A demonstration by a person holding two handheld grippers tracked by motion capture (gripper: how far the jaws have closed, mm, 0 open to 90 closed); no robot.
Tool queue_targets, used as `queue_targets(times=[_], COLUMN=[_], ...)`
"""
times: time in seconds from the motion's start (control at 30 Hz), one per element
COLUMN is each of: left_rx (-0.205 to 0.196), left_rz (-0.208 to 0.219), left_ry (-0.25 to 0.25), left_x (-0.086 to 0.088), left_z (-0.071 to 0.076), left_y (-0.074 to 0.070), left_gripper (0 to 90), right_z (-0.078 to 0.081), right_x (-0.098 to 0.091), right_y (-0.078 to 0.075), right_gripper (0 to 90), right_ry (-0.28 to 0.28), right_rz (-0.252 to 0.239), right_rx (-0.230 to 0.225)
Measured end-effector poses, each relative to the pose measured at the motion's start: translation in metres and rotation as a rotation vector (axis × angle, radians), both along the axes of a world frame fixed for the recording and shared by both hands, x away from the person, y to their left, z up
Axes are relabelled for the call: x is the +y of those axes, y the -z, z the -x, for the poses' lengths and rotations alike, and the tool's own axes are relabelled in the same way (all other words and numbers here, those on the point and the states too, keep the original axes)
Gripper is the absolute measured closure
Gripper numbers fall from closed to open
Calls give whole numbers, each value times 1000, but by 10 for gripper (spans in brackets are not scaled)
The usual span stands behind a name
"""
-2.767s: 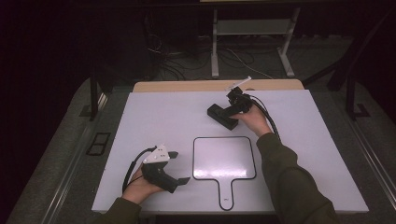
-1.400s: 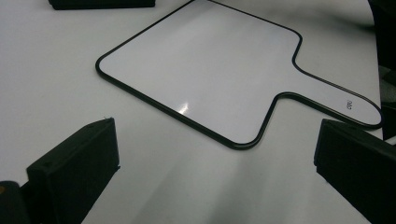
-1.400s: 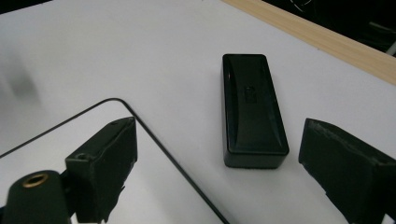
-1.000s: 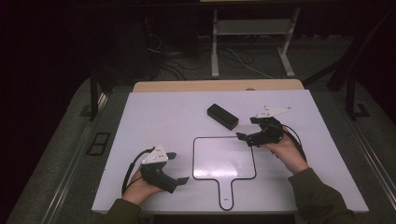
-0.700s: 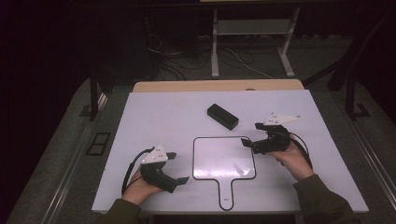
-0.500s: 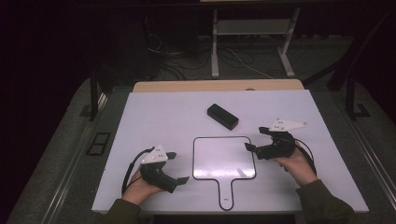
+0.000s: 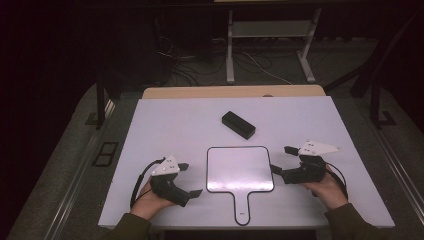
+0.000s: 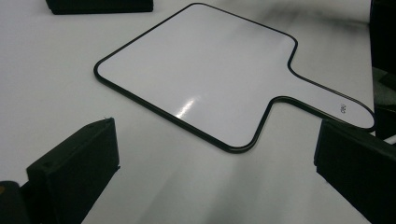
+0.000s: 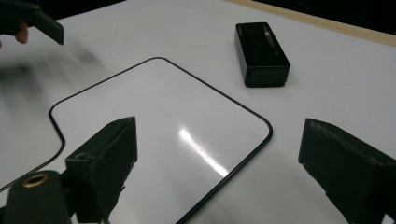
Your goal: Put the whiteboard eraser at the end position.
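A white paddle-shaped board (image 7: pixel 240 170) with a thin black rim lies flat at the table's near middle, its handle toward me. A black oblong block (image 7: pixel 238 124) rests on the table behind it. My left gripper (image 7: pixel 190 179) sits low to the left of the board, open, with nothing between its jaws. My right gripper (image 7: pixel 282 160) is just right of the board's right edge, open and empty. In the left gripper view the board (image 8: pixel 205 70) lies ahead of the spread jaws. In the right gripper view the board's corner (image 9: pixel 154 126) is between the jaws and the block (image 9: pixel 261 46) lies beyond.
The white tabletop (image 7: pixel 165 125) has a wooden strip along its far edge (image 7: pixel 235 91). Dark floor, cables and a metal stand (image 7: pixel 270 30) lie behind it. One jaw of the left gripper (image 9: pixel 32 18) shows far off in the right gripper view.
My right gripper has left the black block lying on the table and come toward me and down to the board's right edge. The left gripper has stayed put.
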State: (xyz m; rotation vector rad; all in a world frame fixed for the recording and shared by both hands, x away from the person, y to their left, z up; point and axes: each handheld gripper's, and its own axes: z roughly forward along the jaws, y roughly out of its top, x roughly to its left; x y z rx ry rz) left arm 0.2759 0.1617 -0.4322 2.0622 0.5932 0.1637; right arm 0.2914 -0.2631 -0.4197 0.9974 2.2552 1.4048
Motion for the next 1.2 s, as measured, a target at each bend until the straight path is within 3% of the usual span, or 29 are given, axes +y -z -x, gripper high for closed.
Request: queue_targets(times=[0.4,0.83,1.2], left_rx=[-2,-5,-2], left_rz=[1,3,-2], left_ry=[-3,-9,-20], left_x=[-1,0,2], left_z=[1,1,1], left_y=[-1,-1,0], left_gripper=[0,0,0], right_z=[20,36,38], right_x=[-13,-38,-47], right_y=[13,19,25], right_gripper=[104,105,104], right_ry=[-11,29,49], right_rz=[15,21,23], right_rx=[-3,-2,9])
